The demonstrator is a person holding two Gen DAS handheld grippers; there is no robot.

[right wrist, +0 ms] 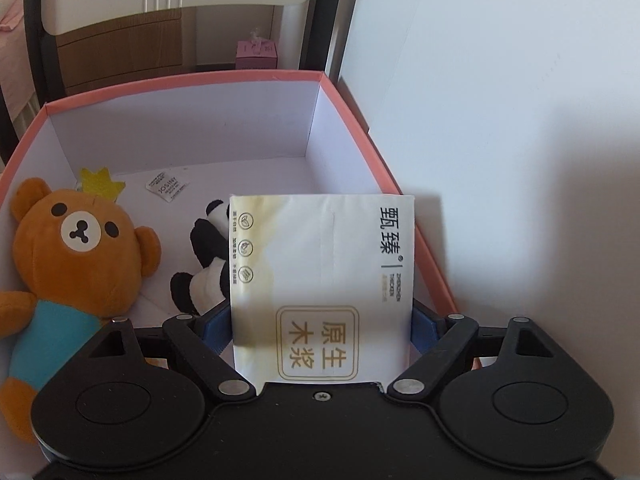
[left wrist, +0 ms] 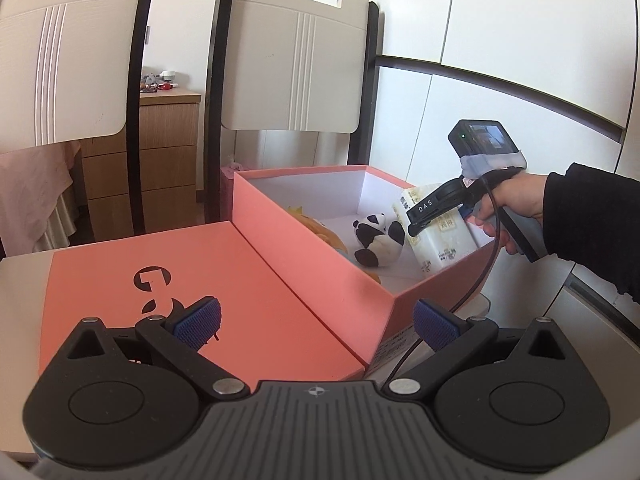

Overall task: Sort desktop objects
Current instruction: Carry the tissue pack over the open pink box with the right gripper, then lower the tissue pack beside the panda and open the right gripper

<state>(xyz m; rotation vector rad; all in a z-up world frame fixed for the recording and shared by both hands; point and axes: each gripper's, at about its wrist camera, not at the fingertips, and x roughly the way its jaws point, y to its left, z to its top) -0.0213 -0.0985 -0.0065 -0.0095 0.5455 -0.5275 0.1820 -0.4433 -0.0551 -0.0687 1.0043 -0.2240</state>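
Now my right tongs [right wrist: 322,326] grip a white tissue pack [right wrist: 320,264] by its two sides, the blue pads pressing on it. It reads "甄臻" along one edge and "原生木浆" in a gold frame. Its long axis runs away from me, and its far end dips into the open pink box [right wrist: 184,80]. Inside lie a brown bear [right wrist: 80,248] in a blue shirt, a small panda [right wrist: 206,264] and a little white sachet [right wrist: 166,189]. My left tongs [left wrist: 316,322] stand wide open and empty above the box lid [left wrist: 240,280] on the desk [left wrist: 20,300].
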